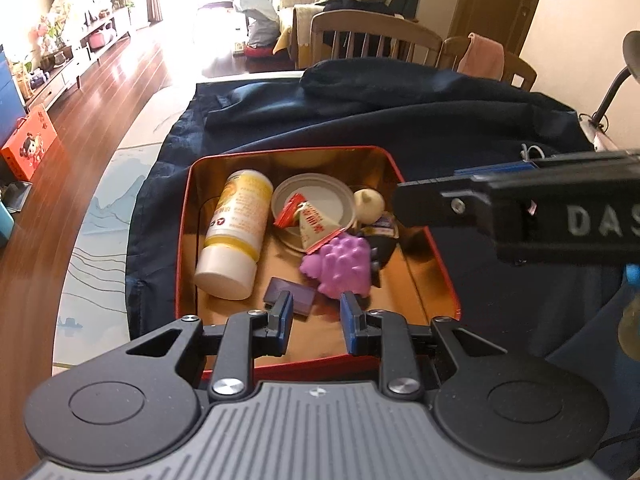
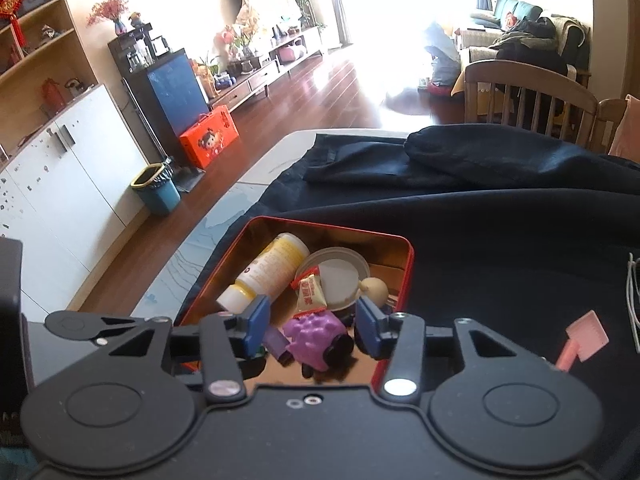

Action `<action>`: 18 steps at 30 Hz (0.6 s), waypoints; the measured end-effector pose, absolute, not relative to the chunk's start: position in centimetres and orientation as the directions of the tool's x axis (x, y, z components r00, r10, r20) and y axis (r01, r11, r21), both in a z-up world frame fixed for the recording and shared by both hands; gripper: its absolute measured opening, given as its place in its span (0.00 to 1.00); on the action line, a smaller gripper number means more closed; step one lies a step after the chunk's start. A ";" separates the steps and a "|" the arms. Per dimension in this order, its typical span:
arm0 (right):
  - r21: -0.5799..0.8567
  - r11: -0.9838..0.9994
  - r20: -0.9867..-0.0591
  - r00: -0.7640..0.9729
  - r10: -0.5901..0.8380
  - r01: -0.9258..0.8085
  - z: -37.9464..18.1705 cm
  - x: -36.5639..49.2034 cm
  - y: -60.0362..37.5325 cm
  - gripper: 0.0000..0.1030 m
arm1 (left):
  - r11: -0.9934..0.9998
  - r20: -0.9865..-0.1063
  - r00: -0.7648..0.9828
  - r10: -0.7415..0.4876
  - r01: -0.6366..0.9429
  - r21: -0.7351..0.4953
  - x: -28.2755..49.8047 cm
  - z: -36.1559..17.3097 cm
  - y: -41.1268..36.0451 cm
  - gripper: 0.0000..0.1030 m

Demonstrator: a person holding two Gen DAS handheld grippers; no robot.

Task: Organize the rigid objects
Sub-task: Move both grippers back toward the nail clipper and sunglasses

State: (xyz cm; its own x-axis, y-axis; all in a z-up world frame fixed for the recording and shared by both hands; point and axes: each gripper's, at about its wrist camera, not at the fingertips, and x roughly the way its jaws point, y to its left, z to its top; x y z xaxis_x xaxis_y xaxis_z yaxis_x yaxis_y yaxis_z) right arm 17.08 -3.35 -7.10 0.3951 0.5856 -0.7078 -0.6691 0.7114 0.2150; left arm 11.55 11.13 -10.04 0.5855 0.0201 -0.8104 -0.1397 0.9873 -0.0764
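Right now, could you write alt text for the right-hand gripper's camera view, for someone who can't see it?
A red tin with a gold inside sits on a dark blue cloth, holding a white and yellow bottle, a round white lid, a snack packet and a purple bumpy toy. The right gripper hangs open above the tin, empty. A pink comb lies on the cloth.

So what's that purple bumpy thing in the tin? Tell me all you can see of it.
The purple toy looks like soft rubber or plastic, its top covered in rounded knobs, with dark parts at one end. It lies on the gold floor of the red-rimmed tin, near the front. A red-and-white wrapped packet rests against it, and a dark purple block lies beside it.
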 end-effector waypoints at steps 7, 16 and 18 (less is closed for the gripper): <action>0.224 0.727 -0.683 0.428 0.592 -0.649 -6.3 16.1 -7.2 0.57 | 0.989 -0.789 0.613 0.027 -0.134 -0.070 11.2 -8.9 9.2 0.24; 0.238 0.757 -0.663 0.468 0.585 -0.609 -5.9 16.0 -13.4 0.69 | 0.991 -0.777 0.629 0.028 -0.117 -0.059 11.3 -8.1 5.7 0.26; 0.228 0.762 -0.661 0.478 0.578 -0.606 -5.9 16.1 -14.8 0.72 | 0.992 -0.775 0.632 0.027 -0.114 -0.059 11.4 -8.0 4.8 0.28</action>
